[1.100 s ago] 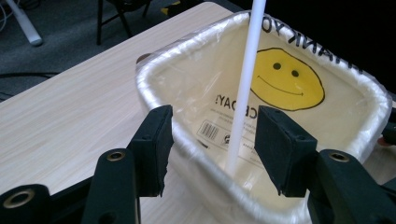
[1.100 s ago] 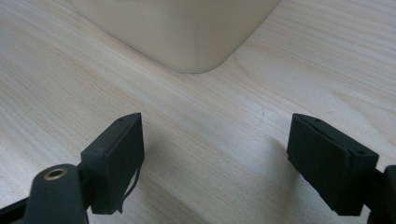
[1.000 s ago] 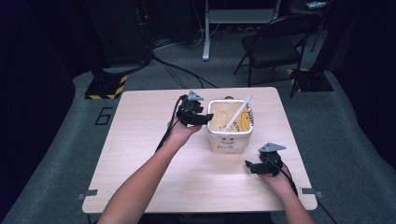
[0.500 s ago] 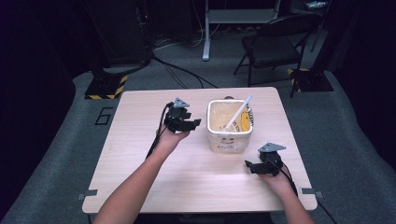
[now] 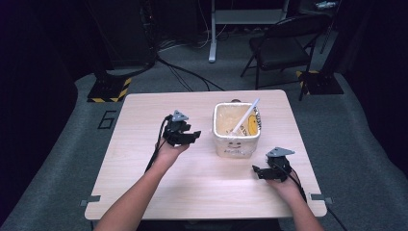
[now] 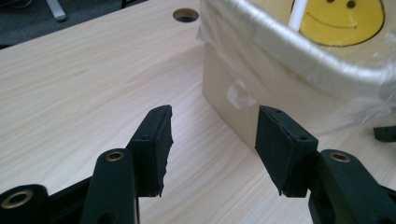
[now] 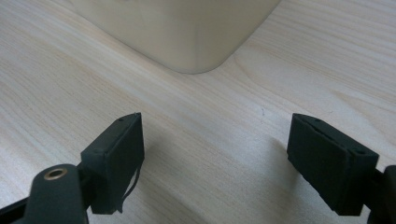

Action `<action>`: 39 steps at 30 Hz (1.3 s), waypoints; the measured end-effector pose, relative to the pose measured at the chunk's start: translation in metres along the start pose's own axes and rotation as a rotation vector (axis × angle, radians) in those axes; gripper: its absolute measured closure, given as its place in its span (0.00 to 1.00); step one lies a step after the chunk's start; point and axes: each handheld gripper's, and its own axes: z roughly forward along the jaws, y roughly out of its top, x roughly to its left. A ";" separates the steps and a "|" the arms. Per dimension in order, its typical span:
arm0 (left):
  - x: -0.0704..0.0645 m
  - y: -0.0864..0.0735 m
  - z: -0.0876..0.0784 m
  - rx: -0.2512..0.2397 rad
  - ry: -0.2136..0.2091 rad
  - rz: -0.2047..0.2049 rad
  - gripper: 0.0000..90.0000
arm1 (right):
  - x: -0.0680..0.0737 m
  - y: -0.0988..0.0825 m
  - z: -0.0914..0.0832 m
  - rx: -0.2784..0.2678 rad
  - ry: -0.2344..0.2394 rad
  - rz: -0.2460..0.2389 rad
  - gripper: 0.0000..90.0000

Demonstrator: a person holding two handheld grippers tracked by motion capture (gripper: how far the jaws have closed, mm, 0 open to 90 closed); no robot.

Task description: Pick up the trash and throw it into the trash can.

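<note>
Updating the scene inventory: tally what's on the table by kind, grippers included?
Bin, cream, plastic-lined, smiley inside: 1
White stick leaning in the bin: 1
Grippers, both open and holding nothing: 2 (left gripper, right gripper)
Total: 4

It looked like a lab or recording studio: a light wooden tabletop point(image 5: 144, 192) stood on grey carpet amid dark surroundings, with cables point(image 5: 185, 72) running across the floor, a yellow-and-black striped stand base point(image 5: 108, 90), a folding chair point(image 5: 279, 48), and a "6" point(image 5: 107, 119) marked on the floor.
</note>
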 end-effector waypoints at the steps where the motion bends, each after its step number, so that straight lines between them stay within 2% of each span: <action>1: 0.001 -0.003 0.000 0.001 0.001 -0.005 0.51 | 0.000 0.000 0.000 0.000 0.000 0.000 0.20; 16: 0.020 -0.041 -0.006 0.017 0.036 -0.046 0.51 | 0.000 0.000 0.000 0.000 -0.002 0.000 0.20; 26: 0.028 -0.061 -0.011 0.037 0.062 -0.041 0.51 | 0.001 0.000 0.000 0.000 -0.002 0.003 0.20; 39: 0.032 -0.080 -0.008 0.051 0.068 -0.046 0.50 | 0.001 0.000 0.000 -0.001 -0.002 0.002 0.20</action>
